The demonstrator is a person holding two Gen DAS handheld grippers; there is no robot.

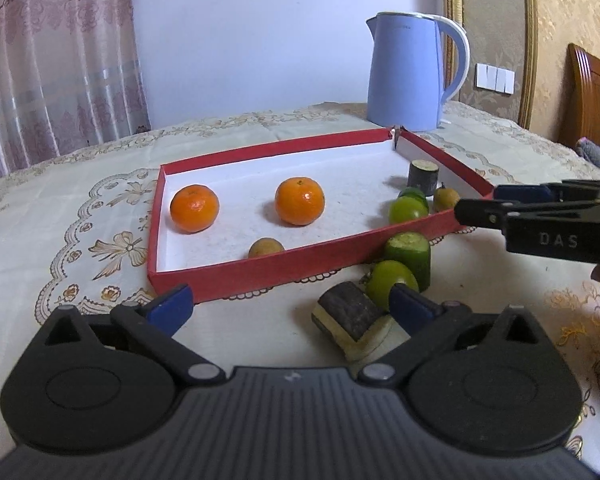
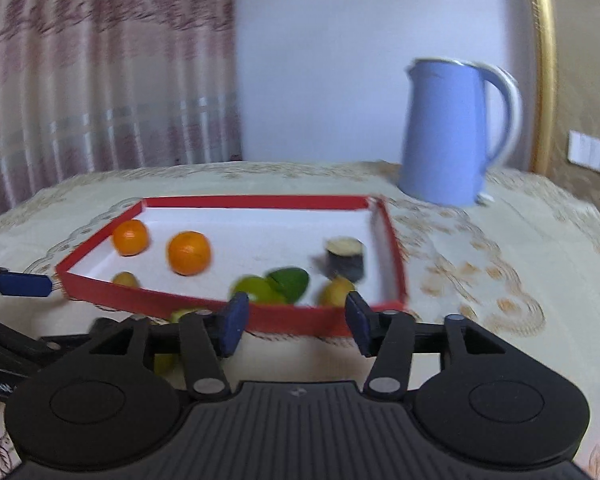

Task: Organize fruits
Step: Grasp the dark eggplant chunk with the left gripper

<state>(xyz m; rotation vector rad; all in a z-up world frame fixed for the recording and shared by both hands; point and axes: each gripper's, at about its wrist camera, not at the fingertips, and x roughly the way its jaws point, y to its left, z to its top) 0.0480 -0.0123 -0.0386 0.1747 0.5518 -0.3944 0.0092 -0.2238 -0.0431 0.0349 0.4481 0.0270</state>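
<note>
A red-walled tray with a white floor lies on the table. It holds two oranges, a small brown fruit, green fruits, a yellowish fruit and a dark cut piece. In front of the tray lie a green cut piece, a green round fruit and a dark-skinned cut piece. My left gripper is open and empty near the tray's front wall. My right gripper is open and empty before the tray; the right wrist view is blurred.
A blue electric kettle stands behind the tray at the back right. An embroidered cloth covers the table. A curtain hangs at the left, and a wooden headboard is at the far right.
</note>
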